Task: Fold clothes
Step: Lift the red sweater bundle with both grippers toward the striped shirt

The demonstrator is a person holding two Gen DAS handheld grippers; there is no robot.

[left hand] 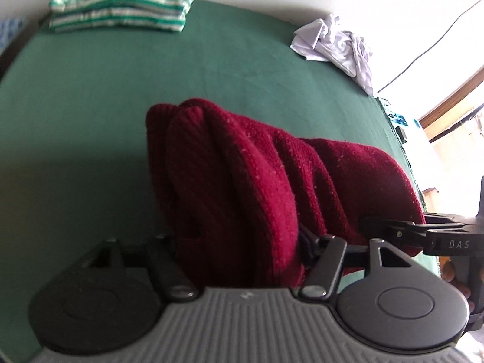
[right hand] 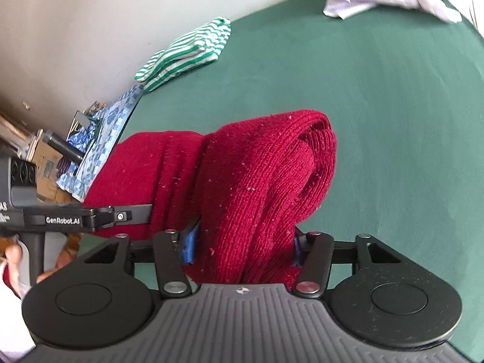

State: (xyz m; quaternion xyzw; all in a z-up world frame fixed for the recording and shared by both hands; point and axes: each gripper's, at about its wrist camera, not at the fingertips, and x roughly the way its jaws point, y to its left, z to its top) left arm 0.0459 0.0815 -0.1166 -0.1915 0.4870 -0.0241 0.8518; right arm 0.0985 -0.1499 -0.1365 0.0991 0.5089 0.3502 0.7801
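Nearest each lens, thick folds of the red knit sweater [left hand: 242,181] fill the gap between the fingers: the left gripper [left hand: 242,242] is clamped on one bunch of it, and the right gripper [right hand: 242,242] is clamped on another, blue pads pressing the wool on both sides. The sweater hangs between the two tools as a loose, doubled bundle — lifted above the green tabletop [left hand: 90,106], its far fold drooping toward the cloth. To do this step well, I judge the two grips should travel together at one height, so the knit stays taut between them and lands flat instead of slumping into a heap. Heavy wool can slip, so the clamps should hold until it rests. Farther off lies a folded green-striped garment [left hand: 121,6] by the wall — and a crumpled white garment [left hand: 335,45] at the far right edge.
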